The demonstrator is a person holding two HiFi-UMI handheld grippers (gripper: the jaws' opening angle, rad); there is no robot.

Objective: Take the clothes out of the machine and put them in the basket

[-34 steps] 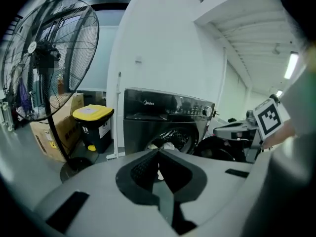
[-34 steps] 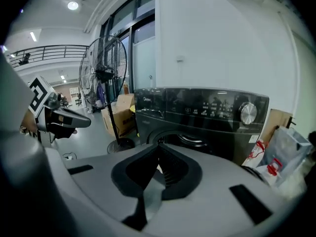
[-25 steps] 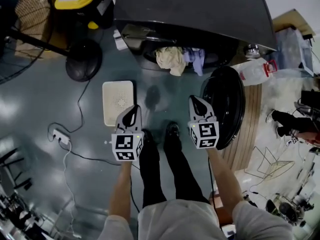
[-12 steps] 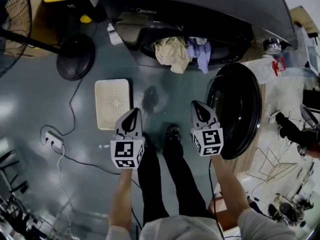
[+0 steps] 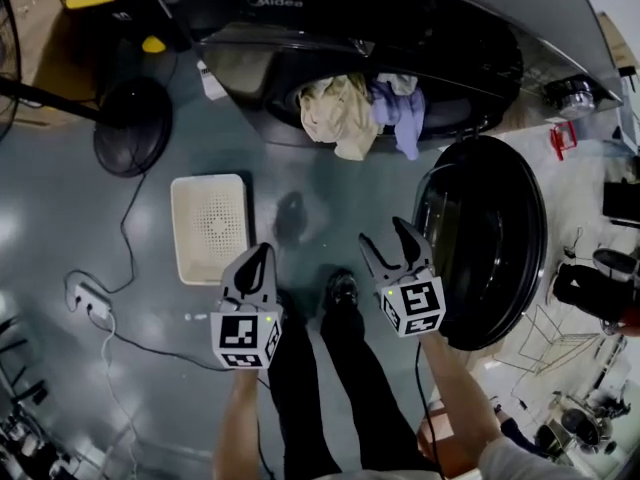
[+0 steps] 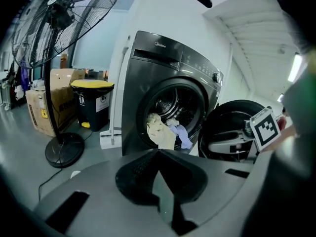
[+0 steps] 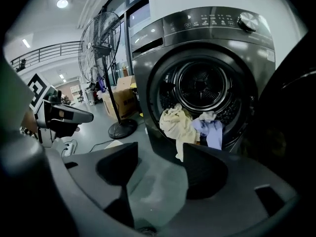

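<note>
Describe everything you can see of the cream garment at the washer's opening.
The cream garment is soft, crumpled, pale yellowish fabric, bunched in the open mouth of the dark front-loading washing machine. Its lower part spills over the door rim and hangs down the machine's front. A lavender garment lies against its right side in the head view.

You're in a workshop-style hall: the washing machine stands on a polished grey floor among a pedestal fan, cardboard boxes and a loose power strip, with a railed mezzanine behind.
</note>
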